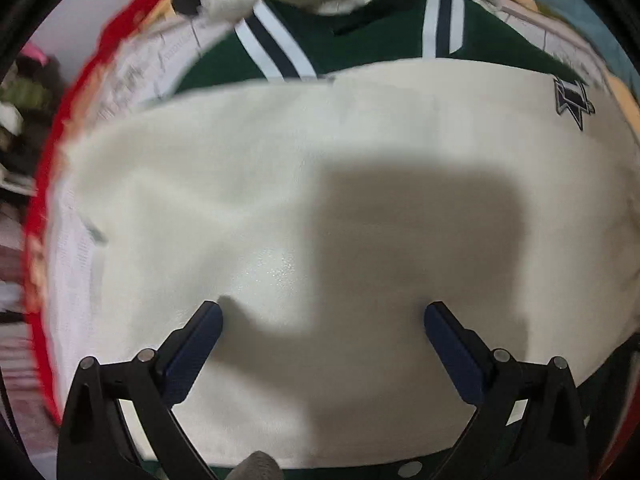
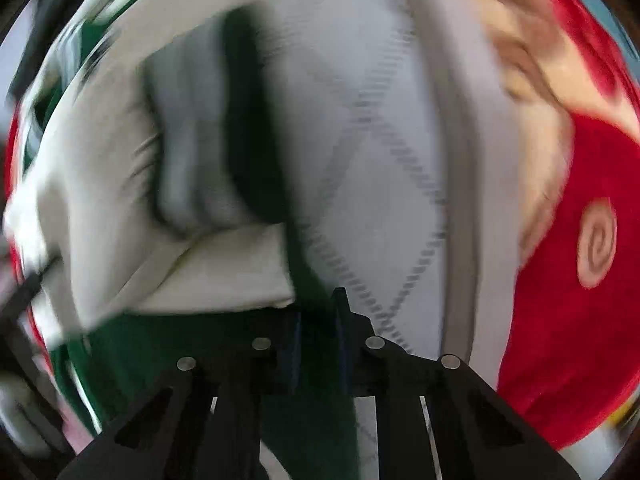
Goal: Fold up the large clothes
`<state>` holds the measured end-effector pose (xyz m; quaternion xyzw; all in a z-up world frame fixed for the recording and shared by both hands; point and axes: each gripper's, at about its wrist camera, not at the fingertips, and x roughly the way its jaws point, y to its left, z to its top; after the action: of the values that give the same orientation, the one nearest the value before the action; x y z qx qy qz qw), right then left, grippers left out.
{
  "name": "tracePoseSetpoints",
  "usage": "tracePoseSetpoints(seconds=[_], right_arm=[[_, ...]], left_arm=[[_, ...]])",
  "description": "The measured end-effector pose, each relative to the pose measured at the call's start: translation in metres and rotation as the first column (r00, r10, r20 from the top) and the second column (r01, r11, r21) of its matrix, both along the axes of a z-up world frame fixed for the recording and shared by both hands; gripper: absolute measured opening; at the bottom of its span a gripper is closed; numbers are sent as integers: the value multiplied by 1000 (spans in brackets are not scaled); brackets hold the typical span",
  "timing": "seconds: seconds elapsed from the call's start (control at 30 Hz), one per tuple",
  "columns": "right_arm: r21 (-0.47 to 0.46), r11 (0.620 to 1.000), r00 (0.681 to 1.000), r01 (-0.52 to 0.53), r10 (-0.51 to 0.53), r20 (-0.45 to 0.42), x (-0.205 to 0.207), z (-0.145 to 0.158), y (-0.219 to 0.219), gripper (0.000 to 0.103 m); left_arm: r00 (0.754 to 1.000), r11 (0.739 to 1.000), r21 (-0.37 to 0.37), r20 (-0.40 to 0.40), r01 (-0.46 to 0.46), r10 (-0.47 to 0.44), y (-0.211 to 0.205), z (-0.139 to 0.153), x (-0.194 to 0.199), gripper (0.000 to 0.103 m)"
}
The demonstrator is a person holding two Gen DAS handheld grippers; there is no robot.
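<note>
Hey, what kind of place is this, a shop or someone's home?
Probably a home bedroom: the green and cream jacket lies on a patterned quilt over a red cartoon-print blanket, with blurred clutter beside it.

Right view motion-blurred, jacket (image 2: 132, 184) edges smeared — right tongs (image 2: 316, 344) grip unclear, jacket hem cut off below

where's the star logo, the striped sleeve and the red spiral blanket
star logo (image 1: 573, 101): left wrist view, on the dark emblem at the cream panel's right edge
striped sleeve (image 1: 272, 46): left wrist view, on the white and navy bands
red spiral blanket (image 2: 560, 320): right wrist view, on plain red below the spiral
</note>
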<state>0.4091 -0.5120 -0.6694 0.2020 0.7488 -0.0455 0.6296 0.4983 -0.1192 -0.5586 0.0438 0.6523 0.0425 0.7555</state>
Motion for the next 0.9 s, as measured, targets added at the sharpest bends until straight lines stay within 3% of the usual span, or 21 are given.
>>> tracePoseSetpoints(seconds=[0.03,0.07,0.17,0.33,0.47,0.53,0.63,0.73,0.77,0.83,0.9], right_arm=[[46,990,991,131,-130,-10,-6,-6,-16,11],[58,985,986,165,-164,-18,-7,-7,-19,11],[19,998,997,57,-56,-44,1,0,-2,12],[60,996,992,-63,69,-104,-12,33,11,28],[163,976,976,-142,166,-141,-61,66,34,29],[206,961,964,-183,217,-153,-111,81,35,29],[335,916,947,-220,283,-151,-148,92,79,29],[516,834,941,-194,307,-143,-169,82,152,29],[602,785,945,-146,291,-150,-177,72,178,29],[684,724,947,-92,276,-165,-186,47,228,29],[687,724,939,-68,278,-200,-193,22,259,29]], left_arm=[[1000,1000,-14,3,-13,13,3,0,1,103],[1000,1000,-7,6,-10,10,3,2,2,103],[1000,999,34,6,-12,11,5,11,-2,103],[1000,999,38,5,-28,28,29,47,-42,103],[996,995,68,-46,-70,73,48,66,-110,103],[988,988,97,-84,-119,127,68,66,-153,103],[972,968,169,-114,-186,207,89,53,-208,103],[959,943,251,-123,-219,255,113,23,-243,103],[953,938,258,-132,-231,271,121,11,-251,103],[944,937,225,-134,-268,302,132,-1,-263,103],[944,941,188,-117,-283,307,136,-2,-265,103]])
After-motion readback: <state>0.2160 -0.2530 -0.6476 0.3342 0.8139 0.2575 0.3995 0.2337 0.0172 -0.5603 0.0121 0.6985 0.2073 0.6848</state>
